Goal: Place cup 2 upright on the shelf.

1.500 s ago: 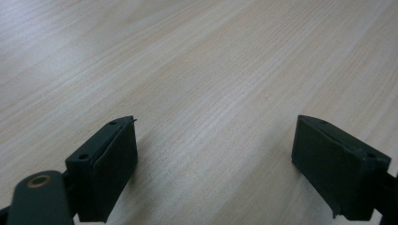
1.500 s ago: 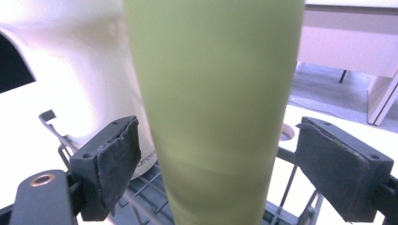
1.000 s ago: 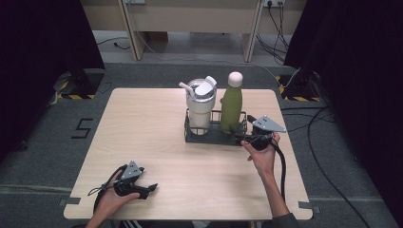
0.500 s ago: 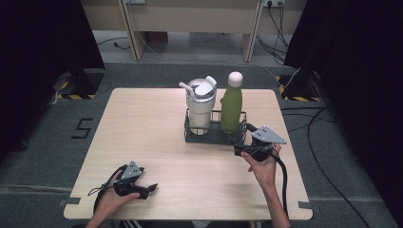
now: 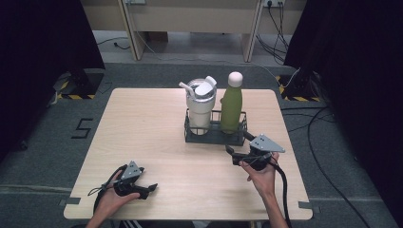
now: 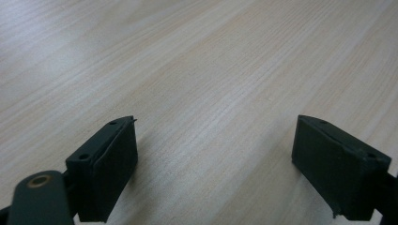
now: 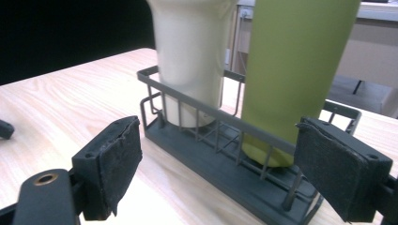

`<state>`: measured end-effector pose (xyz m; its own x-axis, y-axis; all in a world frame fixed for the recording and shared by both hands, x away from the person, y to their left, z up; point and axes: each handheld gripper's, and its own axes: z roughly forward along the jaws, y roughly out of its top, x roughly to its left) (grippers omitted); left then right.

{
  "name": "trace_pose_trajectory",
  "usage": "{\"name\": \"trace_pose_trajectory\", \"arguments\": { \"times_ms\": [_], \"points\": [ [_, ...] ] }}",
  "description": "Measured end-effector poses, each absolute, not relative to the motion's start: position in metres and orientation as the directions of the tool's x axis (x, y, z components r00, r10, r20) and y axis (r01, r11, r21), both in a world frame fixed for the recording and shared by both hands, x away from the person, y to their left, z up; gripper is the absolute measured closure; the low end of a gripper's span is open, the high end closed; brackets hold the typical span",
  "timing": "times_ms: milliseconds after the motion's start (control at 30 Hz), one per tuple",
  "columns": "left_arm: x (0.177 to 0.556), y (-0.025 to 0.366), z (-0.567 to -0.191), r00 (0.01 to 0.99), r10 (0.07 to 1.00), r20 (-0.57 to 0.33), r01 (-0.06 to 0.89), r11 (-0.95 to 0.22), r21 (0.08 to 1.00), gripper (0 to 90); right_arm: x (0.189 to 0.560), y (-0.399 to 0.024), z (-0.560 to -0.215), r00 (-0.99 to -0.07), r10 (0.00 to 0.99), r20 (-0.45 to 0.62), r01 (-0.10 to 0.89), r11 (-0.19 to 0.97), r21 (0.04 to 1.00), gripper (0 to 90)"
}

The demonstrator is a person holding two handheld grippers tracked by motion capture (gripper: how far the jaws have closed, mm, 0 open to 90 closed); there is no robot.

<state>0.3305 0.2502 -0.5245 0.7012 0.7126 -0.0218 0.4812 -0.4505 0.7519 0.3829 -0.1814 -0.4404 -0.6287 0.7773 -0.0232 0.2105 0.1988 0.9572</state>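
Pale wood table (image 5: 157, 128) (light grain), grey carpet floor (image 5: 43, 156), dark curtains (image 5: 38, 42)

Lab-like recording space: black curtains (image 5: 43, 38), hazard-taped stand bases (image 5: 76, 88), floor cables (image 5: 328, 137), lone wooden table (image 5: 142, 123).

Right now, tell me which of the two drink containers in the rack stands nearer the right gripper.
The green bottle with the white cap, in the rack's right end, beside the right gripper. The white tumbler stands further left.

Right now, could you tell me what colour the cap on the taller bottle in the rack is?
White, on the green bottle; the cap shows best in the high view.
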Motion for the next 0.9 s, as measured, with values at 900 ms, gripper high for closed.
{"name": "trace_pose_trajectory", "arguments": {
  "times_ms": [900],
  "points": [
    [0.33,0.25,-0.525,0.7,0.714,-0.021,0.481,-0.449,0.753,14.1,0.355,-0.175,-0.46,-0.694,0.72,0.01,0.239,0.218,0.946,15.3]
  ]
}}
